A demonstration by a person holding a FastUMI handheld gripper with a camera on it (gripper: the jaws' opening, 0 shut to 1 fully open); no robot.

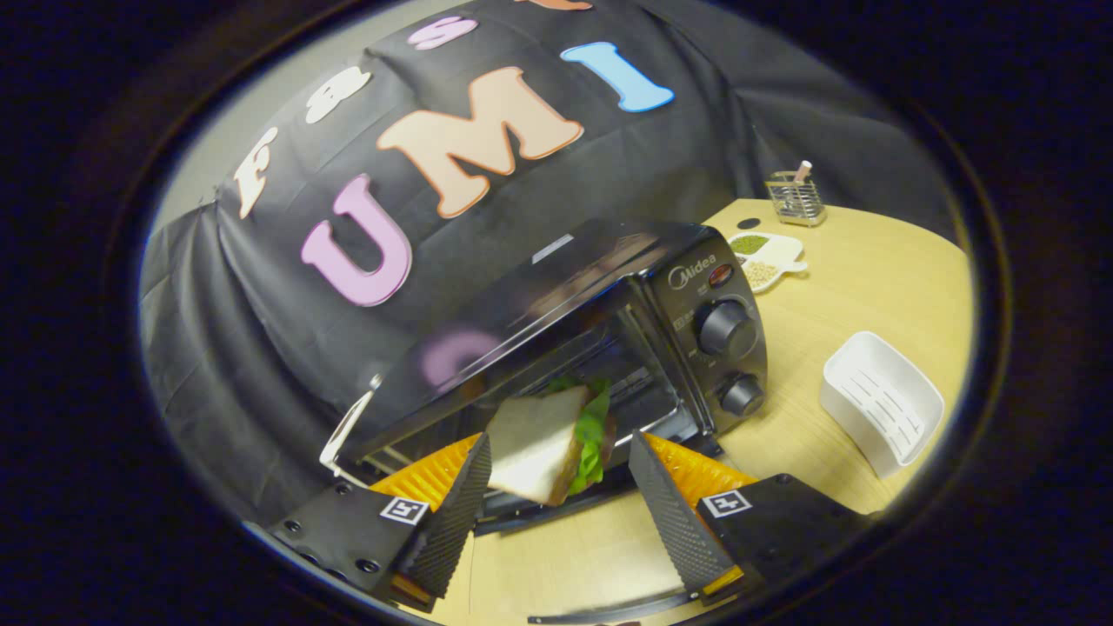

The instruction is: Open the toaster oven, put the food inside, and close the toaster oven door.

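With the oven (600, 322) door down, the sandwich (548, 443) sits loose between the spread claw (556, 487) fingers at the mouth; closing remains.

Glossy toaster oven (609, 296) on matt wood-grain table (869, 287).

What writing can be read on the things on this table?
"Midea": on the toaster oven front, above its knobs.
Small print by the knobs: too blurred to read.
Square markers on the tool: patterns, no words. Its fingers stand open around the sandwich.
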